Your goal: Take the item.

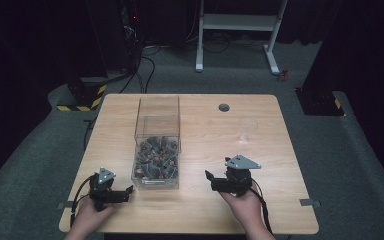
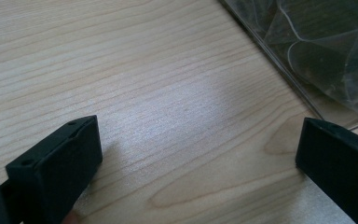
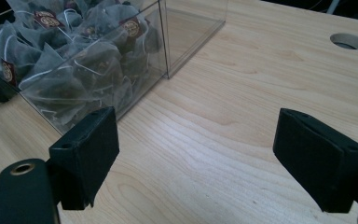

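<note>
A clear plastic box (image 1: 157,145) stands on the wooden table (image 1: 230,140), its near half full of several pyramid tea bags (image 1: 155,159) with small red tags. My left gripper (image 1: 128,190) rests on the table just left of the box's near corner, held by a hand, jaws open over bare wood (image 2: 198,144). My right gripper (image 1: 209,178) sits to the right of the box, also open with nothing between its jaws (image 3: 196,140). The box wall (image 3: 116,70) and the tea bags (image 3: 65,60) show close up at the upper left of the right gripper view.
A round cable hole (image 1: 224,107) lies near the table's far edge. Bare wood spreads between the two grippers and across the right half of the table. Beyond the table are a white desk frame (image 1: 237,30), cables and dark stands on grey carpet.
</note>
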The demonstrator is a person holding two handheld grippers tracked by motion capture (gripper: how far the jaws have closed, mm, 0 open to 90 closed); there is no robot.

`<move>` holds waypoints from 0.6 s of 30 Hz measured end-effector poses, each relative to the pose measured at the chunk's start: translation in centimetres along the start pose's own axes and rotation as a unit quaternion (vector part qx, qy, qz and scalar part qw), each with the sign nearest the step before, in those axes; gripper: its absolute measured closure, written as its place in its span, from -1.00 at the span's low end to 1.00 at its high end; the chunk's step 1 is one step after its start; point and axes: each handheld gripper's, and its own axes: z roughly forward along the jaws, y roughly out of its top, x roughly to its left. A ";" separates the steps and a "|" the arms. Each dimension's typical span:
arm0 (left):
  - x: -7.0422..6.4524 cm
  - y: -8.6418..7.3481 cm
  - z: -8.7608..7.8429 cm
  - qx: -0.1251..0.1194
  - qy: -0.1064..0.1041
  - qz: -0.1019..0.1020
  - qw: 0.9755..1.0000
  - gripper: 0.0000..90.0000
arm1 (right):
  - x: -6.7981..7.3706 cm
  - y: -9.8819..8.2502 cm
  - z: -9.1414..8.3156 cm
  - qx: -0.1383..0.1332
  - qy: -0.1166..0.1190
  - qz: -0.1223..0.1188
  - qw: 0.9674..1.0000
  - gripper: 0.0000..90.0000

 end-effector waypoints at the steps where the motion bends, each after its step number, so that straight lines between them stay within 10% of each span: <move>1: 0.0 0.0 0.0 0.000 0.000 0.000 1.000 -0.99 | 0.1 0.1 0.0 0.000 -0.001 -0.001 1.000 -0.68; 18: -0.1 0.0 0.0 0.000 -0.002 -0.003 1.000 -0.99 | 2.2 2.0 0.6 -0.016 0.027 -0.025 0.999 -0.62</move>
